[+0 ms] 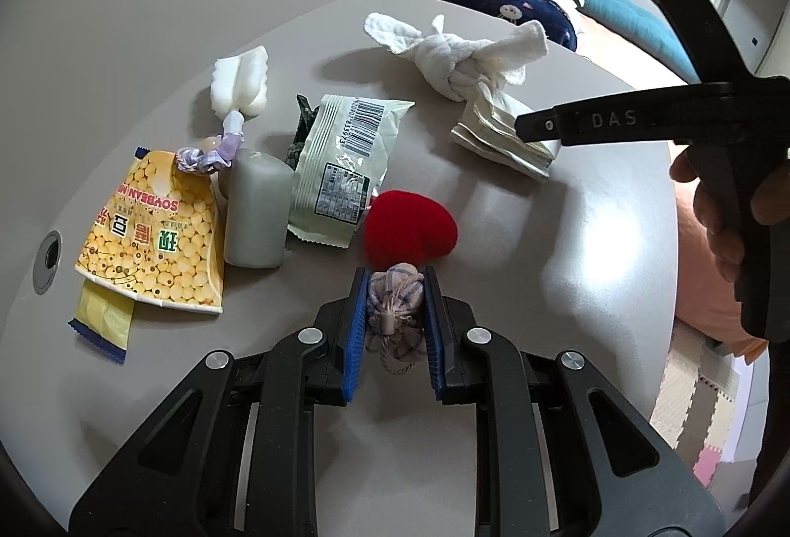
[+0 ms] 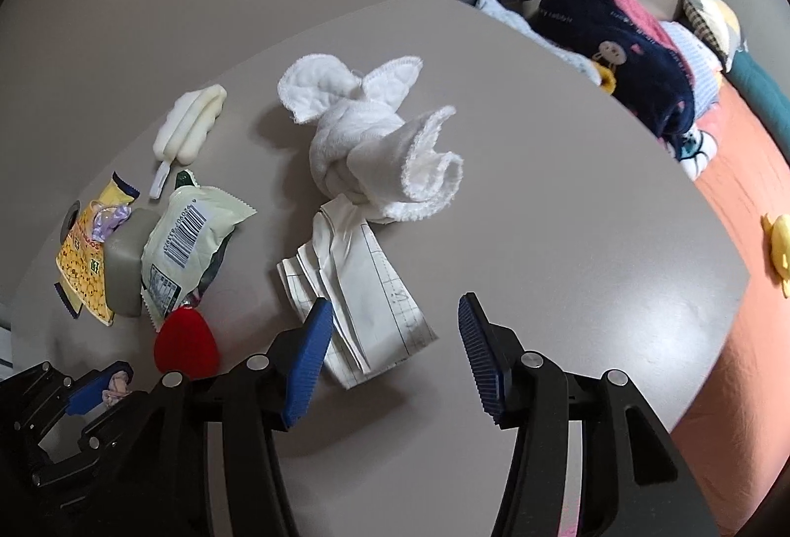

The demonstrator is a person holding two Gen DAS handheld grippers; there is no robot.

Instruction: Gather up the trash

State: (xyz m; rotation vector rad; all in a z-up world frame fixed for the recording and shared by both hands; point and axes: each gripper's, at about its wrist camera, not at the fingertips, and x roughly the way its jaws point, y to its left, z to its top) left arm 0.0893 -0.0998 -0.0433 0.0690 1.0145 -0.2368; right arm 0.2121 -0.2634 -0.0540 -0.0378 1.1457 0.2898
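My left gripper (image 1: pixel 395 285) is shut on a small lilac drawstring pouch (image 1: pixel 396 290), just in front of a red plush heart (image 1: pixel 410 228). It also shows in the right wrist view (image 2: pixel 111 381), still on the pouch. My right gripper (image 2: pixel 392 320) is open and empty, just above the near end of a folded paper (image 2: pixel 365 290). In the left wrist view the right gripper's fingers (image 1: pixel 535 126) hover over that paper (image 1: pixel 498 137). A pale green wrapper (image 1: pixel 340 162) and a yellow soybean packet (image 1: pixel 153 231) lie at the left.
A knotted white cloth (image 2: pixel 375 142) lies beyond the paper. A grey candle (image 1: pixel 256 211), a white foam brush (image 1: pixel 242 83) and a purple braided cord (image 1: pixel 202 157) sit by the wrappers. A bed with clothes (image 2: pixel 632 58) borders the grey table (image 2: pixel 568 216) on the right.
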